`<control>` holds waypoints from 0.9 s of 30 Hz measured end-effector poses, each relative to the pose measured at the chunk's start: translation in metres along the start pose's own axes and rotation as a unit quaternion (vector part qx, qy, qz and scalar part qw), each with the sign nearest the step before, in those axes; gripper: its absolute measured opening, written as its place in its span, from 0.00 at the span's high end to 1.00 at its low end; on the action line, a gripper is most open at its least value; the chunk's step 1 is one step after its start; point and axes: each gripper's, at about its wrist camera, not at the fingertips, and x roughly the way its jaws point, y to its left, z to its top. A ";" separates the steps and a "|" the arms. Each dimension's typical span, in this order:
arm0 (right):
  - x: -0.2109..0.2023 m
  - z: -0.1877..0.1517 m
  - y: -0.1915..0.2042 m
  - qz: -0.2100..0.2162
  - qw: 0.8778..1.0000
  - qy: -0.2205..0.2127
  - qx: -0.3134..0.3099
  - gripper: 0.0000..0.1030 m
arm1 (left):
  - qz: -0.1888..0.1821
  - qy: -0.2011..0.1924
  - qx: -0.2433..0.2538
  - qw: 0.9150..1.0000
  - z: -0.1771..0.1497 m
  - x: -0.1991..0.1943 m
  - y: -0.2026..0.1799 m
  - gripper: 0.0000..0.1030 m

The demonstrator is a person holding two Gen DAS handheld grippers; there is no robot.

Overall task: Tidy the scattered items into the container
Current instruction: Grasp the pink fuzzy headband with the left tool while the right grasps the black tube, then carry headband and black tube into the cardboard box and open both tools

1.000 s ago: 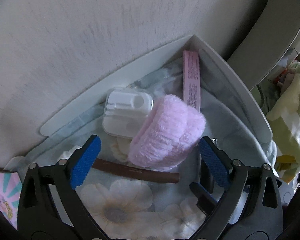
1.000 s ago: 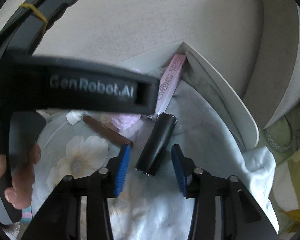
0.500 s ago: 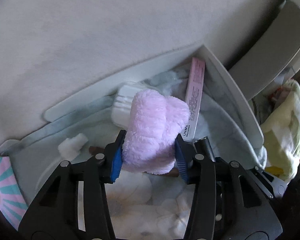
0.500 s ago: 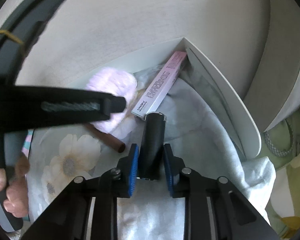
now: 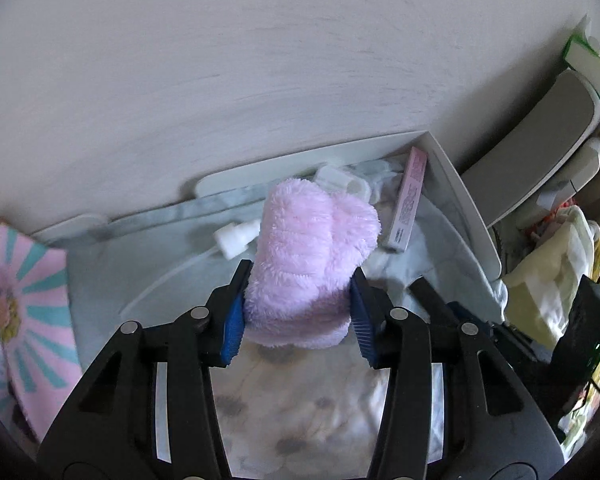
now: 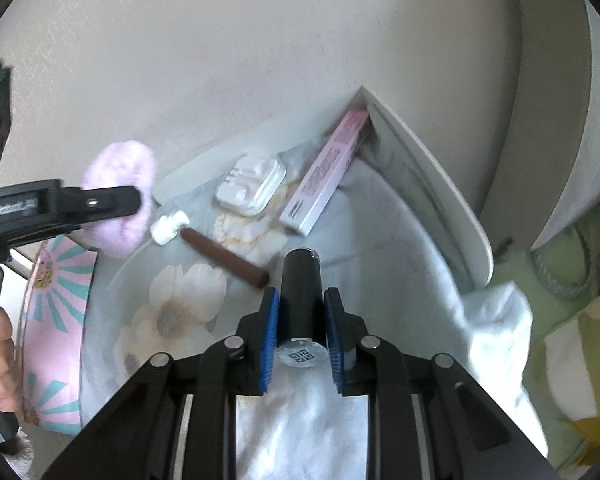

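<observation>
My left gripper (image 5: 298,314) is shut on a fluffy pink headband (image 5: 308,260) and holds it above the floral cloth; the headband also shows in the right wrist view (image 6: 120,196). My right gripper (image 6: 302,320) is shut on a black cylindrical tube (image 6: 302,292), lifted off the cloth. On the cloth lie a brown stick (image 6: 224,252), a white plastic case (image 6: 250,190), a small white cap (image 6: 168,226) and a long pink box (image 6: 326,172). The pink box (image 5: 408,200) leans in the corner of the white tray (image 5: 460,196).
A pink and teal striped container (image 6: 56,320) sits at the left, also in the left wrist view (image 5: 16,300). The tray's wall (image 6: 432,172) curves at the right. Yellow-green fabric (image 5: 548,280) lies to the right. A beige wall is behind.
My left gripper closed on the pink headband and lifted it to the left. My right gripper closed on the black tube and raised it off the cloth.
</observation>
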 end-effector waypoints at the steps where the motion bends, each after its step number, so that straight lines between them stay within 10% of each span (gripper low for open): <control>1: -0.004 -0.002 0.000 0.003 1.000 -0.003 0.002 0.80 | 0.001 -0.003 -0.003 1.000 -0.004 -0.007 0.004 0.59; 13: -0.060 0.021 0.079 0.099 0.993 -0.038 -0.045 0.79 | 0.064 -0.057 -0.062 0.994 -0.065 -0.115 0.087 0.59; 27: -0.059 0.004 0.296 0.280 0.936 0.005 -0.215 0.79 | 0.137 -0.064 -0.239 0.959 -0.171 -0.197 0.238 0.59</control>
